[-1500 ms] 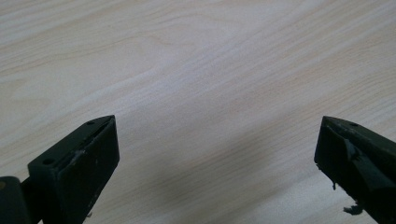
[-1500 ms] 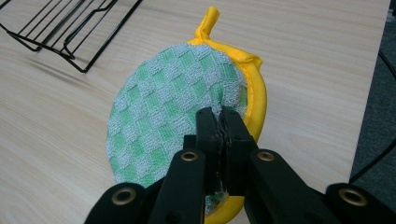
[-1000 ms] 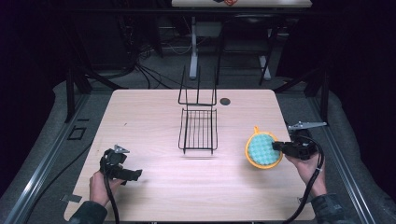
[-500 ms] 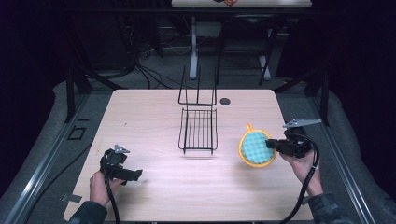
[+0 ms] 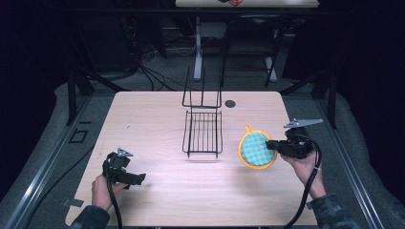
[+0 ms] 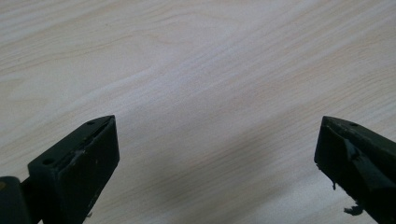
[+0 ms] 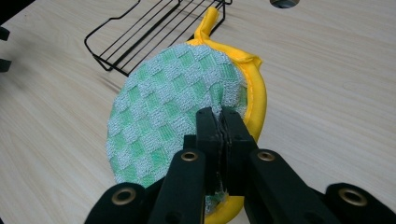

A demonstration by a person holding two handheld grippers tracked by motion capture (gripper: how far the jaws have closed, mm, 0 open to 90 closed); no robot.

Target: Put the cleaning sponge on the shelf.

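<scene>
A round pot holder (image 5: 257,149) (image 7: 173,116), green-checked with a yellow rim and loop, hangs lifted above the table, right of a black wire rack (image 5: 203,125) (image 7: 144,32). My right gripper (image 5: 273,145) (image 7: 219,121) is shut on the pot holder's edge, jaws pressed together on the cloth. My left gripper (image 5: 136,179) (image 6: 215,149) rests low over bare wood at the table's front left, jaws wide apart with nothing between them.
The light wooden table (image 5: 157,109) has a dark round hole (image 5: 230,103) behind the rack. The rack's upright back stands at its far end. Table legs and cables lie in the dark beyond the far edge.
The right gripper has carried the pot holder left toward the rack and slightly up. The left gripper has stayed where it was.
</scene>
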